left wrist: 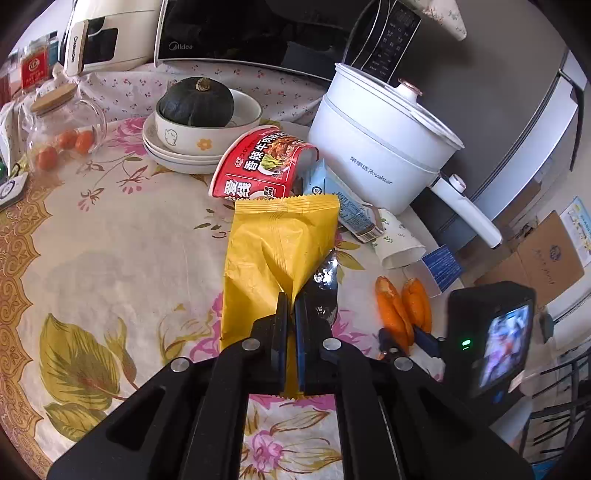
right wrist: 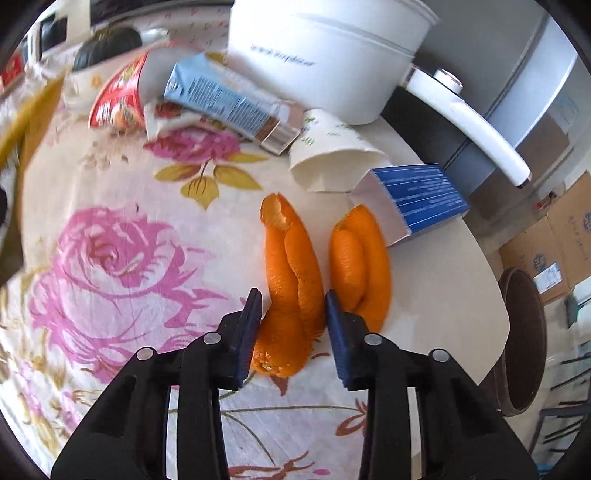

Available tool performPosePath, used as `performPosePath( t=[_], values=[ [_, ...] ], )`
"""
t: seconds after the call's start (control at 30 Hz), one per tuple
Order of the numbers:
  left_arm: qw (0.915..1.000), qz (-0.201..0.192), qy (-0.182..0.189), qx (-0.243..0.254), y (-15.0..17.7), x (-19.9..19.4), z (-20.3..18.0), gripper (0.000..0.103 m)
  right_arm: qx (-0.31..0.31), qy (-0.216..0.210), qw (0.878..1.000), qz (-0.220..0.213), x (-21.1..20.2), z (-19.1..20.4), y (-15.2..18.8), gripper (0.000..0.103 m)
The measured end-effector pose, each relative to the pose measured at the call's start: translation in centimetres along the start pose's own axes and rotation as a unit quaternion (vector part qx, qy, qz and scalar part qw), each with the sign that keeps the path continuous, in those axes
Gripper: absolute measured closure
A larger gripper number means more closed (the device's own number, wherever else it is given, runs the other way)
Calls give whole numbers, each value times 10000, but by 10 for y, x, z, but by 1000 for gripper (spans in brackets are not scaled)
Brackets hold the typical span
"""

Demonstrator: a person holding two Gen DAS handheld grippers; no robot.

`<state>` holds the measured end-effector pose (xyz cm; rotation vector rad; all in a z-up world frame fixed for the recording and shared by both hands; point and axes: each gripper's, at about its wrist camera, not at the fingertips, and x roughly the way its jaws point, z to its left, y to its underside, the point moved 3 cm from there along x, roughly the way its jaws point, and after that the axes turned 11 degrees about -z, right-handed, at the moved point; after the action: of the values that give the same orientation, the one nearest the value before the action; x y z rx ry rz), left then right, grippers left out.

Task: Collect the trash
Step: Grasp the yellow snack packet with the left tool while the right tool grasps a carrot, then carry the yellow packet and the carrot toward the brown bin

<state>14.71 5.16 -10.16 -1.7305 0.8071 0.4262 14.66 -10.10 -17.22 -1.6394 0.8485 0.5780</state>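
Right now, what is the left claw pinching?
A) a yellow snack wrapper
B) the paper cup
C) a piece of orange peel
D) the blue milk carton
A: in the left wrist view the left claw is closed on the yellow snack wrapper, while the orange peel sits between the right claw's open fingers.

Two orange peels [right wrist: 291, 273], one yellow wrapper [left wrist: 277, 254]

Left gripper [left wrist: 291, 299] jaws clamped; right gripper [right wrist: 293, 299] jaws apart.

"Midea" reads on the microwave [left wrist: 236, 33], "Royalstar" on the white electric pot [left wrist: 376, 147], "20" with Chinese characters on the red noodle cup [left wrist: 264, 166], and possibly "Changhong" on the white appliance [left wrist: 107, 37].
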Motion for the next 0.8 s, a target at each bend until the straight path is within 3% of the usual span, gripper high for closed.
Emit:
performPosePath(
  t=[0.07,0.1,0.13,0.17,0.23,0.3,0.5,0.8],
  values=[
    [10000,9,48,-39,3,-5,3,99,-54,127,9999,-96,0,3,-1,61],
    [10000,17,71,-63,3,-4,5,99,-27,274,9995,-125,1,2,-1,45],
    [9999,27,87,-94,4,-4,5,99,10,457,9988,-152,2,-1,-2,38],
    [9999,36,96,-117,4,-3,6,99,50,489,9987,-166,2,-4,0,38],
    [9999,42,97,-125,5,-3,6,99,257,59,9996,-87,4,-7,-3,72],
    [9999,34,81,-102,6,-2,5,99,335,-20,9994,-28,5,-7,-3,79],
    [9998,-57,106,-187,4,-4,5,99,232,-155,9986,-441,-18,13,-5,85],
    [9987,-324,202,-326,-7,-17,3,99,904,-532,9856,-1323,-69,-16,-30,84]
  ],
)
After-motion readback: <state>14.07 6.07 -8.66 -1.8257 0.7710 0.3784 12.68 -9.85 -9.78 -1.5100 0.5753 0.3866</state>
